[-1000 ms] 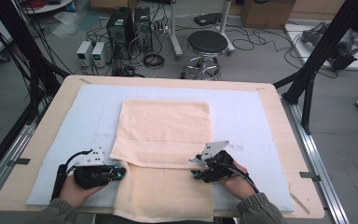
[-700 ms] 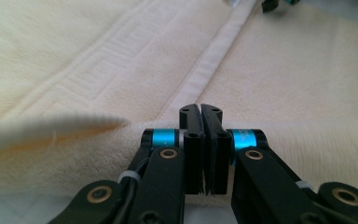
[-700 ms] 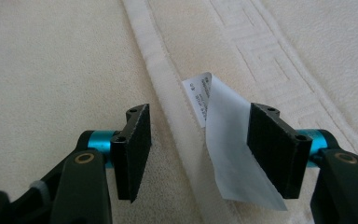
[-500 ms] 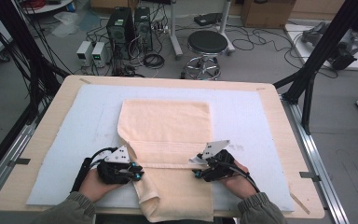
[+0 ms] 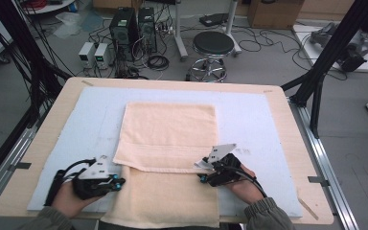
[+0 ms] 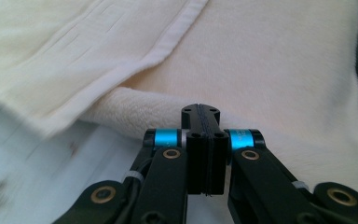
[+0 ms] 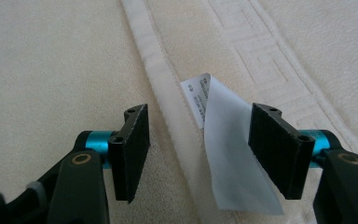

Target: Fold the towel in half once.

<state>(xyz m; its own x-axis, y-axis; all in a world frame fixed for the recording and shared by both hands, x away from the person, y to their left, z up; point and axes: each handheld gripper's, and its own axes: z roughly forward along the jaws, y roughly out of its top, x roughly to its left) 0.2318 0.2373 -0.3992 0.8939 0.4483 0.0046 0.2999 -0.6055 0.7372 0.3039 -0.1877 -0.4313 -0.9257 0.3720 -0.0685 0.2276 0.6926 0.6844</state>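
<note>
A peach towel (image 5: pixel 167 134) lies on the pale mat (image 5: pixel 91 120), its upper layer folded over a lower layer (image 5: pixel 167 201) that reaches the table's near edge. My left gripper (image 5: pixel 119 183) rests at the lower layer's left edge. Its jaws have just closed and are shut (image 6: pixel 200 112), with nothing between them and the towel's fold (image 6: pixel 135 116) right at their tips. My right gripper (image 5: pixel 202 173) sits at the fold's hem on the right. It stands open (image 7: pixel 198 140) over the white hem (image 7: pixel 158 60), with a white label (image 7: pixel 228 158) between the pads.
The wooden table (image 5: pixel 43 139) has metal rails along both sides. Beyond its far edge stand a black stool (image 5: pixel 213 45), computer towers (image 5: pixel 129 24) and loose cables on the floor. Bare mat lies left and right of the towel.
My left gripper had moved right, bunching the lower layer's left edge inward, and is now back at the left with that layer spread flat. The right gripper has stayed put.
</note>
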